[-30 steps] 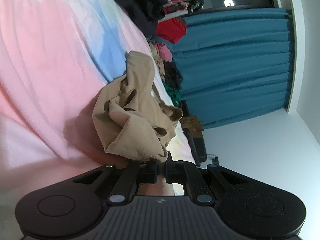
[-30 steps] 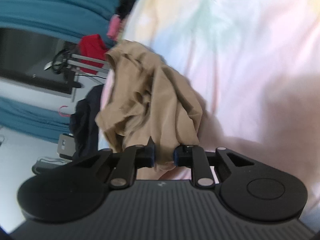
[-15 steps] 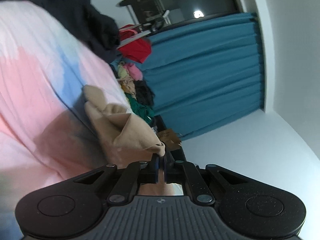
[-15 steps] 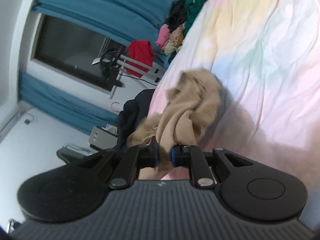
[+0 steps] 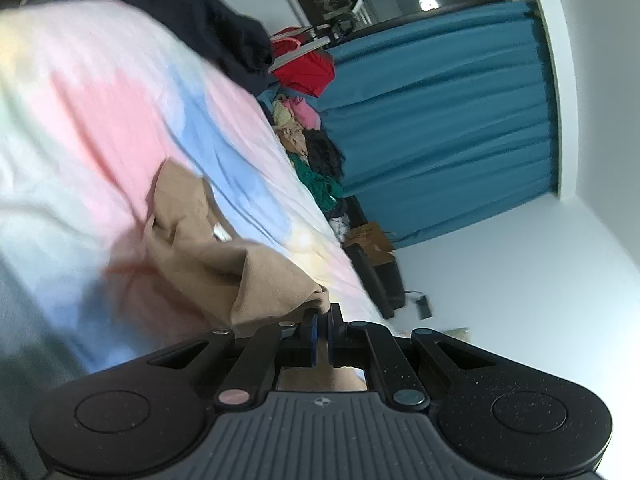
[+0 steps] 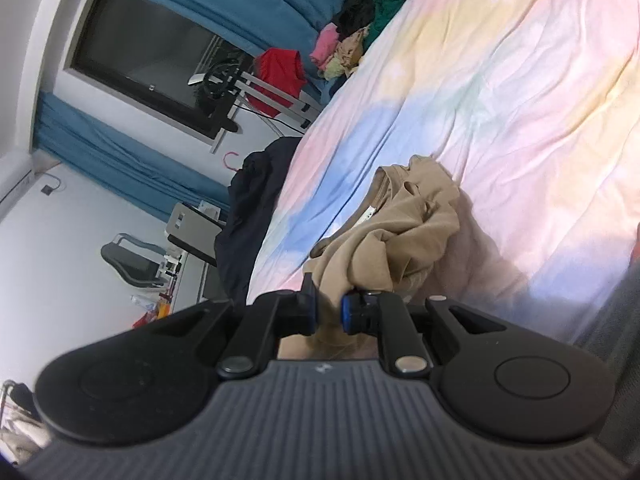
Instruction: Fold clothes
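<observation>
Tan garment, hanging bunched between both grippers, far end trailing onto the pastel bed. Being held above the sheet, not yet spread, not yet flat. Showing a white label near the neckline, folds tangling underneath.

Moving down in size: bed filling most of both views, rumpled and tie-dyed. Teal curtain hanging beyond the far edge. Dark heap slumping over the bed's side. Clothes pile waiting at the far corner, pink, green and black mixed. Red item draping on a rack nearby.

Left gripper clenching a thin corner of the cloth, jaws nearly meeting. Right gripper clamping a thicker wad, blue pads pressing fabric from both sides.

Watching the risks now. Left pinch looking thin, probably only an edge, so slipping out under a sharp tug. Right grasp likely taking several layers at once, meaning a twisted spread instead of a clean sheet of cloth. Trailing end possibly dragging across the bed and catching on the wrinkles. Pulling apart unevenly probably leaving the garment skewed, spoiling the fold before starting.
</observation>
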Demonstrator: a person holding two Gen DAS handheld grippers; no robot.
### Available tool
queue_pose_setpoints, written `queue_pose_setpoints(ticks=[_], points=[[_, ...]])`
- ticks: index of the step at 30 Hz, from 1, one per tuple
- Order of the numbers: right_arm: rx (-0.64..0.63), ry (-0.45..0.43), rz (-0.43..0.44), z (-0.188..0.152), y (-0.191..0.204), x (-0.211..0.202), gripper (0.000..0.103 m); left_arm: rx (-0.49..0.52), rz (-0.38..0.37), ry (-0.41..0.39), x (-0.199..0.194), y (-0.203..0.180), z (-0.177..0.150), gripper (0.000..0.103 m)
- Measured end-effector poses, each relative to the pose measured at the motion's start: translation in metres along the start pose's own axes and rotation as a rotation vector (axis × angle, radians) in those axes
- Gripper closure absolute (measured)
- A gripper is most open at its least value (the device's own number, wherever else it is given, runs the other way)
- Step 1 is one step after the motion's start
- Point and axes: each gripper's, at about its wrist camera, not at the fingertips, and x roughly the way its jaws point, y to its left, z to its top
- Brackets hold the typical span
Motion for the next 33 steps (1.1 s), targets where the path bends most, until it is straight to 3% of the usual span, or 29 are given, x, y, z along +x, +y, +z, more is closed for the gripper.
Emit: queue_pose_setpoints(ticks=[10, 15, 18, 24, 29, 31, 33], points=[[0.111, 0.04, -0.124, 0.06, -0.012, 0.137, 0.088, 0.034, 0.249, -0.007, 0.135, 0.001, 0.077, 0.098], [0.05, 0.054, -0.173, 0.077, -0.019, 0.192, 0.087, 0.139, 0.313, -0.043, 0.191, 0.014, 0.098, 0.098], [0.007, 0.077, -0.192, 0.081, -0.039, 0.224, 0.086, 0.16, 0.333, -0.058, 0.222, 0.041, 0.097, 0.097], [0.009, 0.117, -0.198, 0.08, -0.062, 0.256, 0.085, 0.115, 0.363, -0.05, 0.242, 0.084, 0.095, 0.095], [-0.025, 0.155, -0.223, 0.083, -0.06, 0.265, 0.084, 0.273, 0.382, -0.045, 0.249, 0.076, 0.092, 0.09], [-0.036, 0.17, -0.217, 0.084, -0.061, 0.267, 0.082, 0.304, 0.389, -0.036, 0.25, 0.073, 0.088, 0.083], [-0.034, 0.175, -0.2, 0.084, -0.061, 0.266, 0.075, 0.329, 0.38, -0.02, 0.25, 0.068, 0.084, 0.061]])
